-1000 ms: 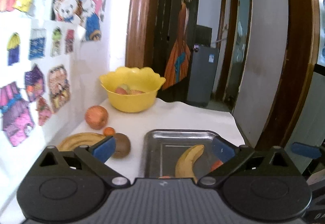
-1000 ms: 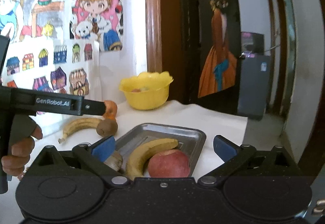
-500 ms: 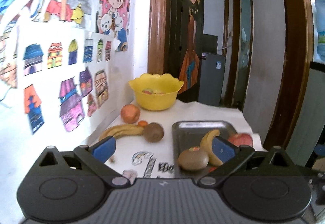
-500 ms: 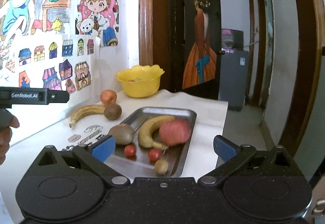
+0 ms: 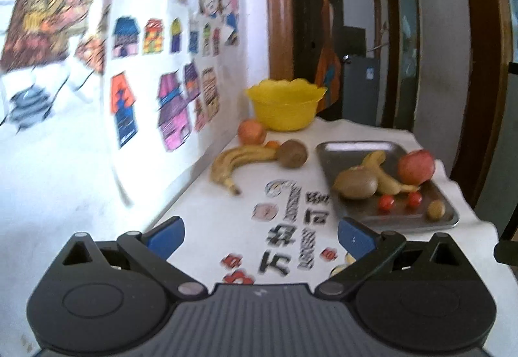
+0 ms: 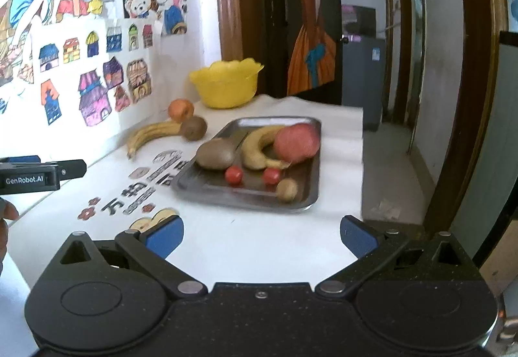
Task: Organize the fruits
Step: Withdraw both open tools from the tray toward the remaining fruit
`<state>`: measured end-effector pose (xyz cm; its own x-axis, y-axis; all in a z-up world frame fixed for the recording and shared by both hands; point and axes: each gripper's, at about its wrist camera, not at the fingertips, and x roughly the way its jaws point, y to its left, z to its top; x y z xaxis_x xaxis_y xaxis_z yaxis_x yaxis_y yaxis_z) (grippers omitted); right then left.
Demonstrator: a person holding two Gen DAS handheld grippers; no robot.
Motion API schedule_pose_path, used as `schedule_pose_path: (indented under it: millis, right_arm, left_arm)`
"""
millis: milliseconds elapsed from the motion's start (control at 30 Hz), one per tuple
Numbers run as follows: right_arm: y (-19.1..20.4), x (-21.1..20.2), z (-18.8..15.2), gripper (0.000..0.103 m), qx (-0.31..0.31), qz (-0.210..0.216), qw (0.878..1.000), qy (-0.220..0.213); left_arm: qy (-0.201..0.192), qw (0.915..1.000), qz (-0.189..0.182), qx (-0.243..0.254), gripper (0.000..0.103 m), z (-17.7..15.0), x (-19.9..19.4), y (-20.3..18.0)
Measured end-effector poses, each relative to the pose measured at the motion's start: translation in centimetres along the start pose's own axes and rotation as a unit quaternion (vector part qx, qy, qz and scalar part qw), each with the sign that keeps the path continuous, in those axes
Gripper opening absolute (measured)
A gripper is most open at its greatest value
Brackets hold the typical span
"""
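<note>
With both the left gripper [image 5: 260, 235] and right gripper [image 6: 261, 235] held wide apart and empty, the round kiwi [image 6: 193, 128] beside the metal tray [image 6: 310, 195] could be nudged rolling off the tabletop [image 6: 259, 237] if approached carelessly.

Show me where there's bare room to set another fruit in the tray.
The tray's far end toward the yellow bowl is bare, and so is its near left corner. The middle is crowded: kiwi, banana, apple, cherry tomatoes.

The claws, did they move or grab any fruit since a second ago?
Both claws, left and right, pulled back from the tray, so more table shows. Both are open and empty; nothing was grabbed or dropped. The fruit on the tray and by the bowl stayed put.
</note>
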<state>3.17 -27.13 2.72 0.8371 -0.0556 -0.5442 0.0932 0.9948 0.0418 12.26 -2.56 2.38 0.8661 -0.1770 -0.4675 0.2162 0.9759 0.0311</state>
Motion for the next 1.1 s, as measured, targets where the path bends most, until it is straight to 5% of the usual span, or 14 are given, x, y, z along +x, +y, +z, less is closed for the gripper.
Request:
schedule_pose_path:
  millis: [700,1100]
  right_arm:
    - [3.8,1.3,1.7,0.102,-0.02,0.046,0.998,0.025]
    - [6.8,-2.1,11.8,0.102,-0.062,0.156,0.985,-0.049]
  left_arm:
    - [0.016,0.999,0.041,0.007,0.102,-0.1,-0.3,3.5]
    - [-0.056,0.9954,0.074,0.021,0.102,6.8,-2.4,4.6]
